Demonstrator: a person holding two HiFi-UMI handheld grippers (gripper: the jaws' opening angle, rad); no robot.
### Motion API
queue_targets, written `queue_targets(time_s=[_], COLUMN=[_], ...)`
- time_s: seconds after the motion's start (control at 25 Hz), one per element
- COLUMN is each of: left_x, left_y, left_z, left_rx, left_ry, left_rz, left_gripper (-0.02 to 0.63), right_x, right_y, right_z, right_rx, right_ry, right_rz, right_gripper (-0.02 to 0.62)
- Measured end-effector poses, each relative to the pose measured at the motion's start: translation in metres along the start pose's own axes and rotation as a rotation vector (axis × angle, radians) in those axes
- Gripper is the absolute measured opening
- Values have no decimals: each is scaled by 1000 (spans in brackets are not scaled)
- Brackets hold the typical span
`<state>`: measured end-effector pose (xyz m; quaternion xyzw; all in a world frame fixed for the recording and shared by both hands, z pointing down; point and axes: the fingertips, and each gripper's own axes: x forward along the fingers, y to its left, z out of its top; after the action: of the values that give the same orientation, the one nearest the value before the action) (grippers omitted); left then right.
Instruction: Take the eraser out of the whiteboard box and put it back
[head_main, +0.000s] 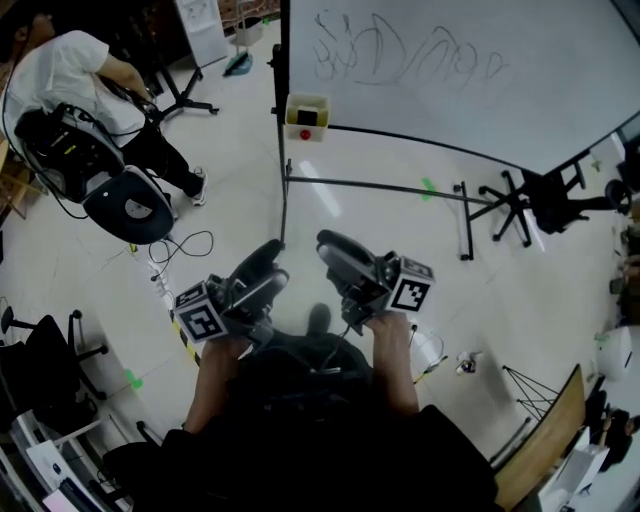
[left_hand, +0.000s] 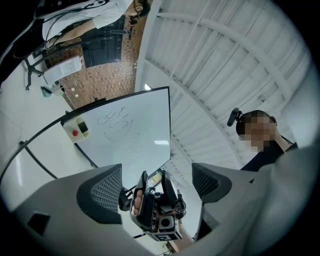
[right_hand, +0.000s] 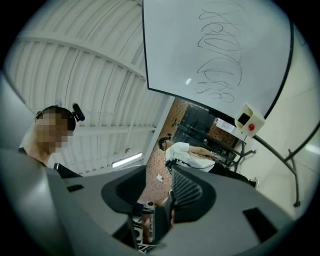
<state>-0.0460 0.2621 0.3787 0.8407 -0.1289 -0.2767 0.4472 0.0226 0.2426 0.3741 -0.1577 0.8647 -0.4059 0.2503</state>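
A whiteboard (head_main: 450, 70) with scribbles stands ahead of me on a wheeled frame. The cream whiteboard box (head_main: 306, 117) hangs at its lower left corner, with a dark piece and a red spot showing in it; I cannot make out the eraser itself. The same box appears small in the left gripper view (left_hand: 77, 129) and in the right gripper view (right_hand: 249, 120). My left gripper (head_main: 268, 262) and right gripper (head_main: 335, 248) are held side by side in front of my body, well short of the box. The left gripper (left_hand: 156, 185) is wide open and empty. The right gripper (right_hand: 159, 192) shows a narrower empty gap.
A person in a white shirt (head_main: 70, 70) stands at the far left by an office chair (head_main: 130, 205). Cables (head_main: 180, 245) trail over the floor. The whiteboard's lower bar (head_main: 380, 187) and a black chair base (head_main: 510, 205) lie ahead. A wooden panel (head_main: 545, 430) leans at the lower right.
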Motion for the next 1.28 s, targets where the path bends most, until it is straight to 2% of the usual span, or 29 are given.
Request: queue_targets(time_s=[0.12, 0.32, 0.6, 0.76, 1.04, 1.28], left_x=[-24, -59, -90, -91, -87, -69], left_y=[-4, -12, -11, -18, -27, -35], left_z=[3, -1, -16, -16, -3, -14], left_rx=[-23, -64, -132, -121, -69, -49], left_ry=[0, 19, 63, 65, 23, 36], left_rz=[-12, -37, -60, -86, -84, -79], left_gripper=[428, 429, 428, 428, 429, 428], right_x=[7, 17, 6, 4, 8, -2], right_y=[2, 25, 35, 39, 47, 52], right_z=[-25, -58, -99, -100, -95, -76], right_rx=[-11, -3, 10, -28, -28, -50], right_ry=[12, -29, -59, -55, -26, -35], right_rz=[-49, -66, -152, -172, -111, -81], right_gripper=[186, 184, 173, 166, 161, 160])
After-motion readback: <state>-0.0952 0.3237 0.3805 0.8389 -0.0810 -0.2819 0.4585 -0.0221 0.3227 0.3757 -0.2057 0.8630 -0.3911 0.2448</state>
